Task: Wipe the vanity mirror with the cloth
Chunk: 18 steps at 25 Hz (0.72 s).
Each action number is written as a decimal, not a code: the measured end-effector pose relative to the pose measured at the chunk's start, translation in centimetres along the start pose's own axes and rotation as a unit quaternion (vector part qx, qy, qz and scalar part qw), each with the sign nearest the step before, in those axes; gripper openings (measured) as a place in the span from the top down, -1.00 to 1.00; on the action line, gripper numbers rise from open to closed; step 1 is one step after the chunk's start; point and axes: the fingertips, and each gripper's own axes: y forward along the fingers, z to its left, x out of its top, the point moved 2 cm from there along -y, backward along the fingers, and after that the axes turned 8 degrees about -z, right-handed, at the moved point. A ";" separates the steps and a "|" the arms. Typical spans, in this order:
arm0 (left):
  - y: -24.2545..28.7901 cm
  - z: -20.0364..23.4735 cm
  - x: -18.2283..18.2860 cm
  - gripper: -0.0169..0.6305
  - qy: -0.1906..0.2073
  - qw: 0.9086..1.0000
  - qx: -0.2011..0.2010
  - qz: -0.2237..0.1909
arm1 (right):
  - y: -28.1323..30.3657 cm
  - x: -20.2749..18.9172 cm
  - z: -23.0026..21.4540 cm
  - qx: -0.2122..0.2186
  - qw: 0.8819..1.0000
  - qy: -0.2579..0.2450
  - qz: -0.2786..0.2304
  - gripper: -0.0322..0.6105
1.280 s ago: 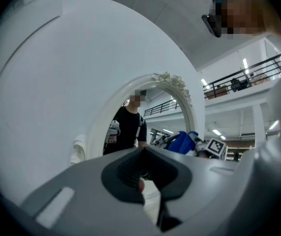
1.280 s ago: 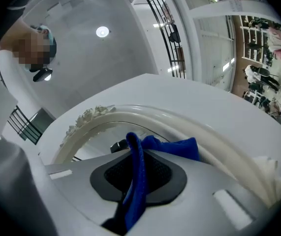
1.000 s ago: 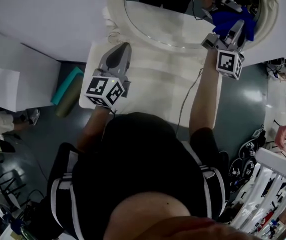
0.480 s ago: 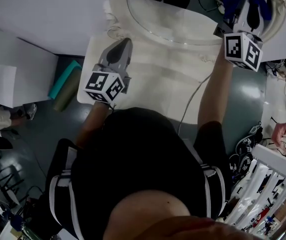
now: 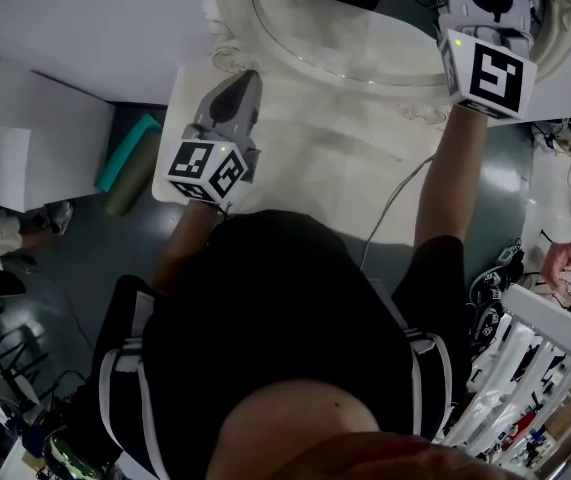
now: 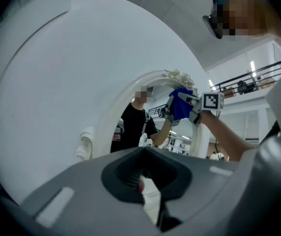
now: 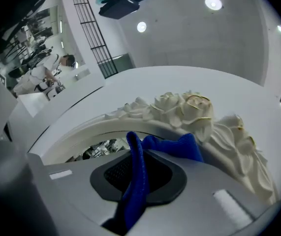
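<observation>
The oval vanity mirror (image 5: 345, 43) in its white ornate frame stands at the back of the white vanity table (image 5: 315, 158). My right gripper (image 7: 140, 147) is shut on the blue cloth (image 7: 136, 186), high on the mirror's right side, just under the carved roses (image 7: 187, 107) of the frame top. The left gripper view shows the cloth (image 6: 181, 108) pressed to the glass beside its reflection. My left gripper (image 5: 237, 93) is shut on nothing and hovers over the table's left part, pointing at the mirror.
A white cable (image 5: 390, 208) runs across the table toward its front edge. A teal roll (image 5: 130, 168) lies on the floor left of the table. White wall panels (image 5: 75, 28) stand behind and to the left. Clutter and racks (image 5: 555, 348) fill the floor at right.
My right gripper has carried the blue cloth upward along the mirror's right side, toward the frame top. The left gripper has stayed almost where it was.
</observation>
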 end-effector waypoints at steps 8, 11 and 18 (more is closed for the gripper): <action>0.4 -0.2 -1.0 0.91 -0.002 1.000 0.006 0.008 | 1.6 0.5 2.6 0.079 0.992 -0.095 0.031 0.77; 0.9 -0.5 -1.0 0.91 -0.002 1.000 0.004 0.011 | 1.9 0.8 3.4 0.094 0.988 -0.118 0.041 0.77; 1.0 -0.8 -1.1 0.91 -0.005 1.000 0.003 0.012 | 1.9 -0.3 6.1 0.108 0.983 -0.144 0.041 0.77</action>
